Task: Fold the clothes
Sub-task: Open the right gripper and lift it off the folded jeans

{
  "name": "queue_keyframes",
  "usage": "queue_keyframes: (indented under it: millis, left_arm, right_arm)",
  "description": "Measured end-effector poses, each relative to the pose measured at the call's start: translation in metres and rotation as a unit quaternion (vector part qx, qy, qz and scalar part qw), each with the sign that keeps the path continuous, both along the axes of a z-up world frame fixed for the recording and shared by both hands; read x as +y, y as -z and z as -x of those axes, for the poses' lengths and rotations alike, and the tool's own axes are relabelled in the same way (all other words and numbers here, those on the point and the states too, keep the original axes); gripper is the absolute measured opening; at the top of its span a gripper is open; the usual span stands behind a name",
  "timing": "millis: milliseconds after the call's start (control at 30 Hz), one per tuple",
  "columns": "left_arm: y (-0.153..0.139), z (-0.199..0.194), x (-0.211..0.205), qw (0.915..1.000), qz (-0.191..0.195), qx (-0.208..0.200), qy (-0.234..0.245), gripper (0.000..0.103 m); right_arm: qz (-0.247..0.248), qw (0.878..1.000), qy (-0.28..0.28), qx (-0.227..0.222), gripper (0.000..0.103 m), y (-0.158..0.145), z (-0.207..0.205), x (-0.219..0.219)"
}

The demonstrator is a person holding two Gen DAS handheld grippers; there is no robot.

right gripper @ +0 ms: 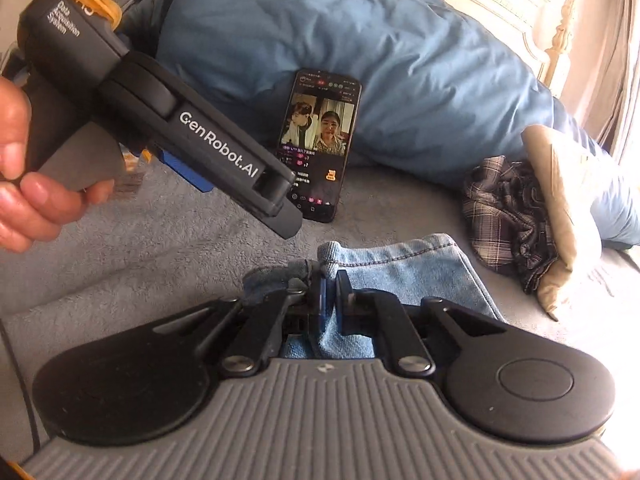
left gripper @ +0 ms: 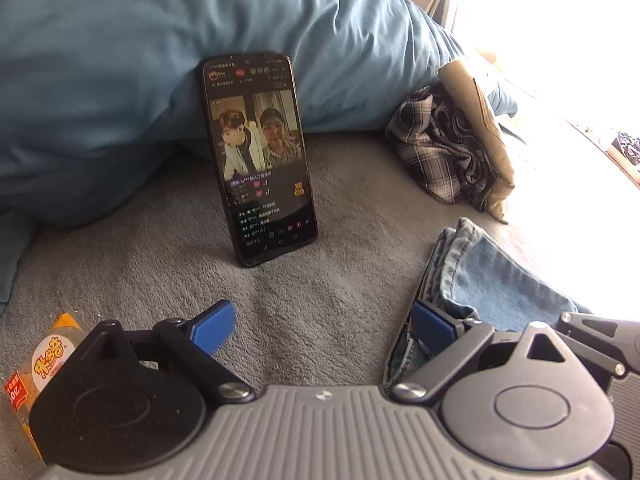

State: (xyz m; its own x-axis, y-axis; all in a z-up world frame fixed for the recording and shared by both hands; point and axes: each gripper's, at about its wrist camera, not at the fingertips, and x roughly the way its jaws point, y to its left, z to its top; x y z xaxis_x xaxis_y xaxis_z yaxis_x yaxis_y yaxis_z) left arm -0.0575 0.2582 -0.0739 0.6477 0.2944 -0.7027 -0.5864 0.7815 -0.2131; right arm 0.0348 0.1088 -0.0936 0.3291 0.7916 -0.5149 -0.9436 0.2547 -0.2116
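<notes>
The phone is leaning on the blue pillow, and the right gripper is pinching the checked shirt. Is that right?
Not quite. The phone does lean on the blue pillow, but the right gripper is pinching the jeans, not the checked shirt. The shirt lies apart, off to the side. The right wrist view shows it.

1. The snack packet, left of the left gripper, is largely covered by the gripper's body, and its lettering is only partly readable.
2. The jeans run under the right gripper, so the part nearest the camera is hidden.
3. In the left wrist view, glare to the gripper's right washes out the far side of the jeans.
4. The text on the phone, ahead of the left gripper, is too small to read.
5. The plaid garment, ahead and right of the right gripper, is partly buried under a beige cloth.
</notes>
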Motion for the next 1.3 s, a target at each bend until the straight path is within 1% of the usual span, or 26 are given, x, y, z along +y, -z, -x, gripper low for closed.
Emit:
queue_keyframes:
  millis: [33, 67, 133, 233, 333, 400, 467, 500, 567, 667, 700, 733, 800, 867, 967, 1033, 1100, 1200, 1233, 1267, 1300]
  left_arm:
    - [-0.002, 0.0, 0.0, 1.0, -0.002, -0.004, -0.002, 0.096]
    - [-0.004, -0.001, 0.0, 1.0, -0.004, -0.007, -0.002, 0.096]
    - [-0.009, -0.005, -0.002, 0.9999, -0.009, -0.015, -0.002, 0.096]
    - [-0.017, -0.016, -0.008, 0.9995, -0.024, -0.022, 0.003, 0.096]
    - [-0.024, -0.033, -0.022, 0.9981, -0.05, -0.028, 0.023, 0.096]
    - [-0.028, -0.047, -0.034, 0.9961, -0.07, -0.03, 0.044, 0.096]
    - [-0.027, -0.065, -0.049, 0.9931, -0.093, -0.022, 0.068, 0.096]
    - [-0.024, -0.073, -0.056, 0.9912, -0.104, -0.017, 0.08, 0.096]
    - [-0.017, -0.089, -0.07, 0.9868, -0.127, 0.0, 0.101, 0.096]
    - [-0.001, -0.107, -0.085, 0.9773, -0.176, 0.04, 0.111, 0.096]
    - [0.005, -0.112, -0.088, 0.9747, -0.186, 0.057, 0.11, 0.096]
    - [0.011, -0.117, -0.09, 0.9731, -0.19, 0.072, 0.109, 0.096]
    - [0.02, -0.12, -0.09, 0.9742, -0.181, 0.086, 0.103, 0.097]
    - [0.024, -0.121, -0.088, 0.9762, -0.172, 0.088, 0.099, 0.098]
    - [0.027, -0.119, -0.084, 0.9786, -0.16, 0.084, 0.097, 0.101]
    - [0.029, -0.119, -0.081, 0.9807, -0.15, 0.082, 0.095, 0.102]
    - [0.031, -0.119, -0.078, 0.9826, -0.141, 0.08, 0.091, 0.103]
    - [0.034, -0.122, -0.08, 0.9829, -0.141, 0.083, 0.083, 0.103]
    - [0.035, -0.123, -0.081, 0.9825, -0.145, 0.084, 0.082, 0.103]
    - [0.035, -0.123, -0.081, 0.9824, -0.146, 0.085, 0.08, 0.103]
    - [0.036, -0.124, -0.081, 0.9824, -0.146, 0.086, 0.079, 0.103]
  right_arm:
    - [-0.004, 1.0, -0.002, 0.009, 0.007, -0.002, -0.001, -0.002]
    - [-0.014, 0.999, -0.01, 0.028, 0.011, -0.007, -0.002, -0.007]
    - [-0.033, 0.997, -0.024, 0.066, 0.014, -0.016, -0.005, -0.017]
    - [-0.072, 0.988, -0.039, 0.132, 0.015, -0.034, -0.012, -0.043]
    - [-0.097, 0.981, -0.026, 0.166, 0.015, -0.049, -0.02, -0.08]
    - [-0.103, 0.978, 0.005, 0.181, 0.015, -0.056, -0.029, -0.113]
    - [-0.107, 0.972, 0.047, 0.206, 0.015, -0.059, -0.042, -0.146]
    - [-0.109, 0.966, 0.081, 0.222, 0.015, -0.059, -0.049, -0.17]
    - [-0.108, 0.953, 0.151, 0.238, 0.015, -0.055, -0.057, -0.214]
    - [-0.106, 0.929, 0.262, 0.241, 0.014, -0.05, -0.064, -0.276]
    - [-0.106, 0.92, 0.293, 0.237, 0.014, -0.047, -0.068, -0.291]
    - [-0.106, 0.912, 0.321, 0.233, 0.013, -0.045, -0.071, -0.305]
    - [-0.102, 0.905, 0.352, 0.217, 0.011, -0.042, -0.081, -0.324]
    - [-0.098, 0.909, 0.357, 0.193, 0.009, -0.038, -0.092, -0.33]
    - [-0.083, 0.919, 0.35, 0.163, 0.008, -0.022, -0.109, -0.327]
    - [-0.066, 0.921, 0.349, 0.161, 0.007, -0.003, -0.122, -0.328]
    - [-0.052, 0.923, 0.345, 0.164, 0.001, 0.01, -0.131, -0.331]
    - [-0.033, 0.925, 0.337, 0.173, 0.0, 0.026, -0.141, -0.338]
    - [-0.026, 0.926, 0.334, 0.172, 0.0, 0.028, -0.142, -0.339]
    - [-0.024, 0.93, 0.331, 0.159, 0.0, 0.02, -0.14, -0.336]
    - [-0.033, 0.932, 0.326, 0.154, 0.0, 0.013, -0.14, -0.334]
